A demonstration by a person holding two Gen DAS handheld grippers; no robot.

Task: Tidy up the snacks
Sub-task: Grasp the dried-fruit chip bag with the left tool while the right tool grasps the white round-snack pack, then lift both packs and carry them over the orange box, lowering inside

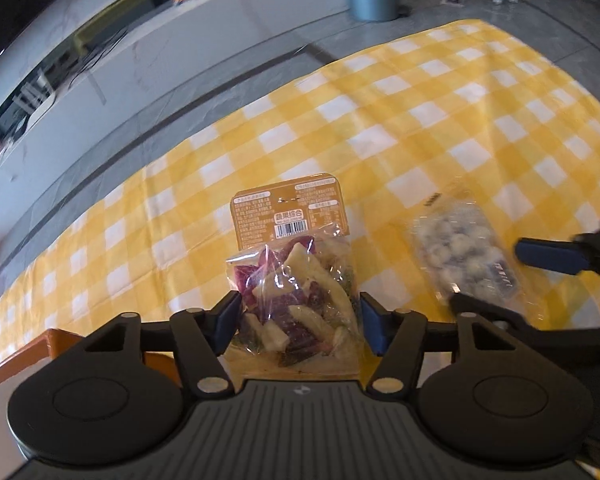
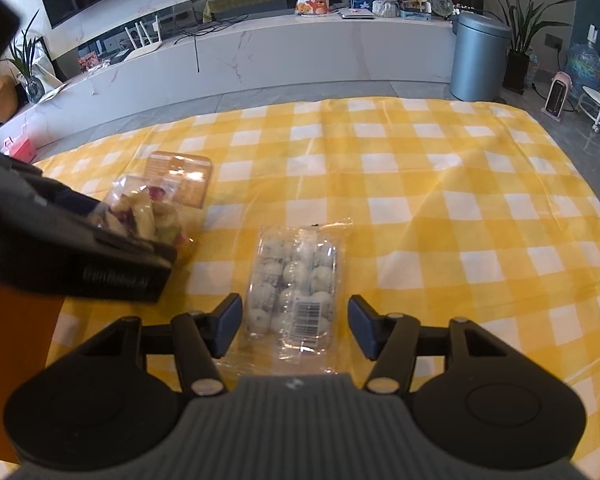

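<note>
A clear bag of mixed fruit chips [image 1: 296, 300] with a brown label lies on the yellow check cloth [image 1: 420, 128]. My left gripper [image 1: 296, 322] is shut on its lower half, both blue pads against the bag's sides. From the right wrist view the same bag [image 2: 140, 212] is bunched in the left gripper [image 2: 136, 228]. A clear pack of white round snacks [image 2: 294, 280] with a barcode lies flat beside it. My right gripper [image 2: 296, 326] stands open astride the pack, with a gap at the right pad. The pack [image 1: 460, 252] and right gripper [image 1: 486, 276] also show at the right.
An orange container [image 1: 28, 352] sits at the near left edge of the cloth [image 2: 460, 200], seen too as an orange wall [image 2: 20, 360]. Beyond the cloth's far edge are grey floor, a grey bin [image 2: 480, 60] and a white ledge [image 2: 300, 52] with snack bags.
</note>
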